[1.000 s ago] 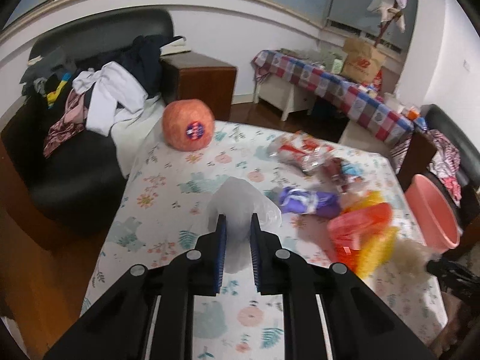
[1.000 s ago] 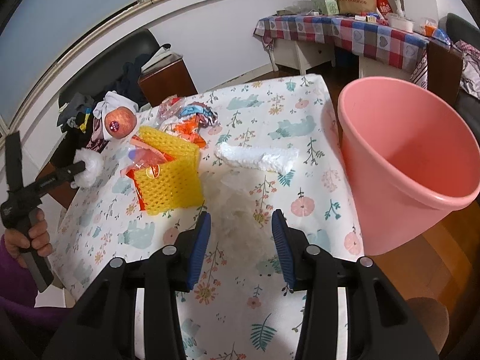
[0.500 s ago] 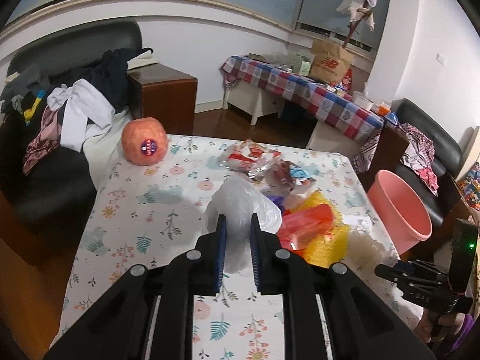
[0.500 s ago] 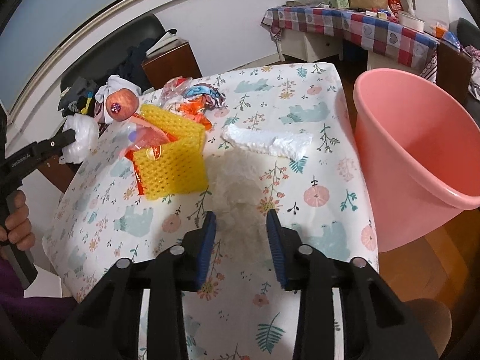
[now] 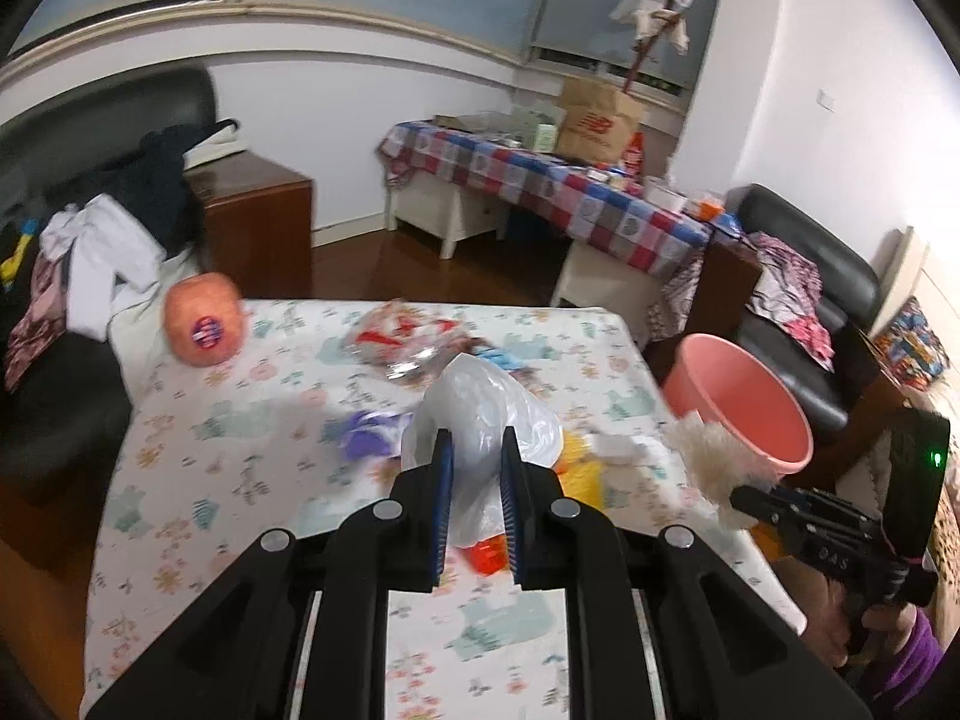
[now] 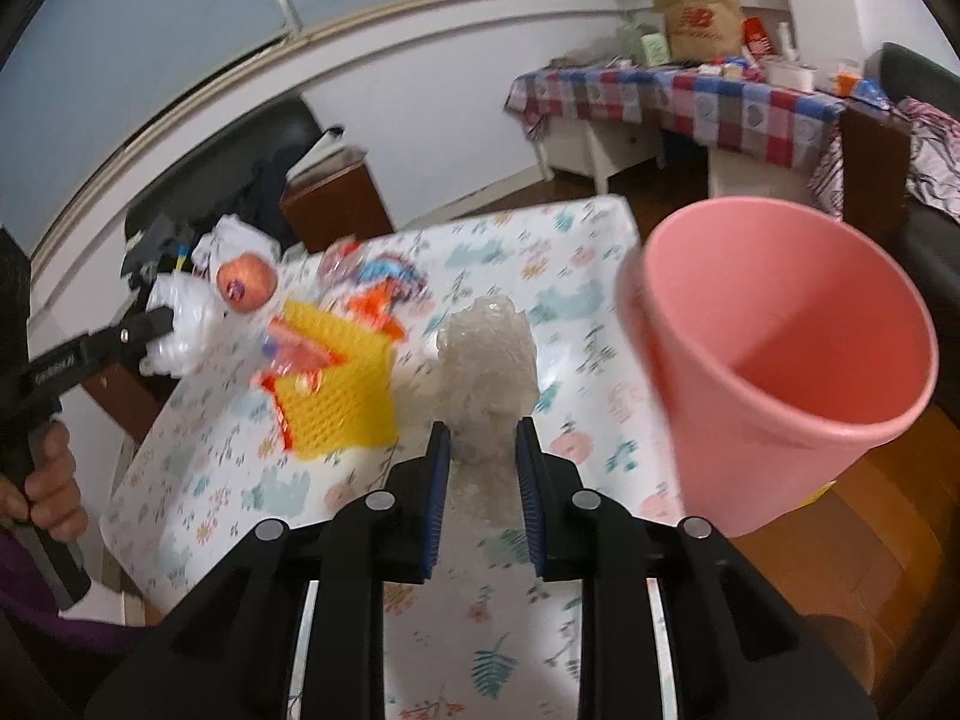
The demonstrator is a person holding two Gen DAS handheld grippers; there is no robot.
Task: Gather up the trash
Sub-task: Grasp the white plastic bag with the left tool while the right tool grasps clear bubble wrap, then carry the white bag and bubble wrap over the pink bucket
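Floral-clothed desk (image 6: 588,324) carries the remaining wrappers. Left tool (image 5: 474,462) pinches a white plastic bag (image 5: 480,414); right tool (image 6: 480,456), jaws just closing, pinches crumpled clear film (image 6: 486,354). Step: carry. Next: release both into the pink bin (image 6: 798,360) at 2 o'clock.

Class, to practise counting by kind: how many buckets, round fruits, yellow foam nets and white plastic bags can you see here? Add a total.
Pink bucket: 1
Round fruit: 1
Yellow foam net: 1
White plastic bag: 1
Total: 4
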